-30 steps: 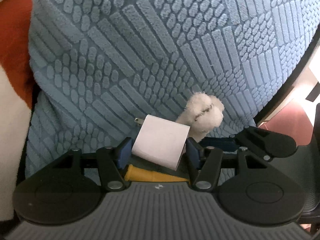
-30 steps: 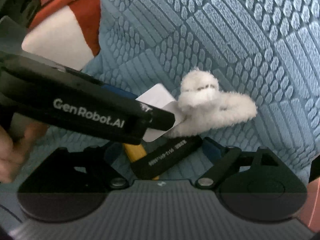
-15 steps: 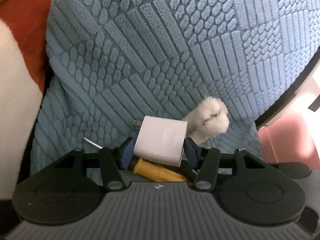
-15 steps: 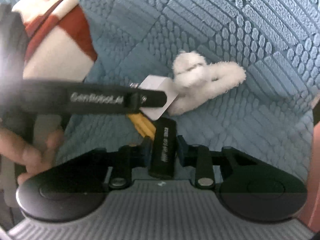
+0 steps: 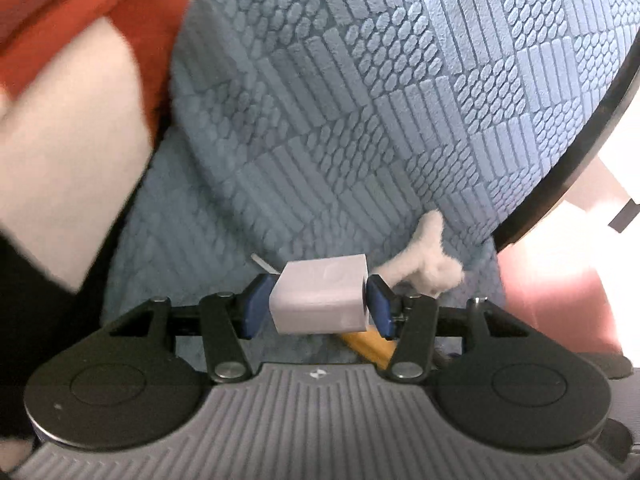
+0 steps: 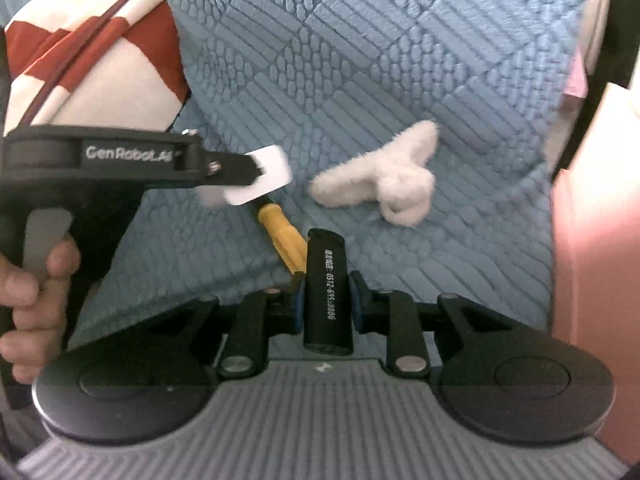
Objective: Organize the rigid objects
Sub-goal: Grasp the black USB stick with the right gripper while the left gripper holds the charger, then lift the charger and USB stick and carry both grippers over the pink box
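Observation:
My left gripper (image 5: 318,304) is shut on a white charger block (image 5: 320,294), held just above the blue textured cloth (image 5: 360,120). In the right wrist view the same left gripper (image 6: 250,170) holds the charger (image 6: 266,180) at the left. My right gripper (image 6: 326,298) is shut on a black bar with white printed digits (image 6: 326,276), which points straight ahead between the pads. A yellow-handled screwdriver (image 6: 280,236) lies on the cloth under both grippers; its handle (image 5: 368,346) shows beneath the charger.
A white fluffy toy (image 6: 384,180) lies on the cloth to the right of the charger. A red and white cushion (image 6: 80,60) rests at the far left. A person's hand (image 6: 32,300) grips the left tool. A pink surface (image 6: 592,240) borders the right.
My right gripper closed on the black bar, which turned lengthwise and rose. My left gripper rose with the charger, away from the fluffy toy. The screwdriver stayed on the cloth.

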`<state>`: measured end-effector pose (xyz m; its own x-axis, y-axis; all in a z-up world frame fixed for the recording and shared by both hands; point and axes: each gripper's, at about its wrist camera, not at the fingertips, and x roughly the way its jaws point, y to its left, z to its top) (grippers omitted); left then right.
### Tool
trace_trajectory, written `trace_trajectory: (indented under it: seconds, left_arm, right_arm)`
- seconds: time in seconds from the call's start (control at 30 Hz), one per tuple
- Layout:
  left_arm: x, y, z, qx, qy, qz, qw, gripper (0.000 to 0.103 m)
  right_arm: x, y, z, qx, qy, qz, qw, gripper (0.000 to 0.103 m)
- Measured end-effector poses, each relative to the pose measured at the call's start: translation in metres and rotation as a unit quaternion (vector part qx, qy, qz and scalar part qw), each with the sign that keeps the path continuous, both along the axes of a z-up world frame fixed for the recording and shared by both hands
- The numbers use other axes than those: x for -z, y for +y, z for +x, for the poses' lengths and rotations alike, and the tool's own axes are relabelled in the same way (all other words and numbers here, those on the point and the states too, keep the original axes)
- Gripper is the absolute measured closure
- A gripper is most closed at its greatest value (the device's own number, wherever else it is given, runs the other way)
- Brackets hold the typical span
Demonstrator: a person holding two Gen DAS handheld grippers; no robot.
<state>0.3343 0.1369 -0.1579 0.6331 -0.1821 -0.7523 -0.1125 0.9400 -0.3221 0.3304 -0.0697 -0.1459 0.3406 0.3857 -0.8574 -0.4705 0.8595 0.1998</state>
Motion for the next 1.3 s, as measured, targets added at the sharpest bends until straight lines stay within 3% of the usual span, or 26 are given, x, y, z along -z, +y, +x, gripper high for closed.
trace_trajectory:
  seconds: [0.37,0.5,0.77,1.07,1.3]
  left_arm:
    - [-0.003,-0.022,-0.067,-0.011,0.001,0.010,0.9999,0.045]
    - [0.004,-0.030,-0.089,-0.017,0.014,-0.002,0.9998,0.045]
    - [0.005,-0.060,-0.119,0.003,0.029,0.035,0.9990,0.045]
    - [0.010,-0.078,-0.141,0.017,0.053,0.048,0.9973,0.046]
    - [0.014,-0.087,-0.155,0.026,0.064,0.047,0.9965,0.046]
  right_arm:
    - [-0.024,-0.019,-0.064,0.032,-0.019,-0.007,0.999,0.078]
    - [-0.027,-0.016,-0.100,0.015,-0.043,-0.041,0.998,0.078]
    - [-0.033,-0.029,-0.145,0.022,-0.048,-0.045,0.998,0.077]
    - [-0.031,-0.040,-0.161,0.043,-0.067,-0.079,0.994,0.077]
    - [-0.022,-0.047,-0.159,0.056,-0.052,-0.082,0.994,0.077]
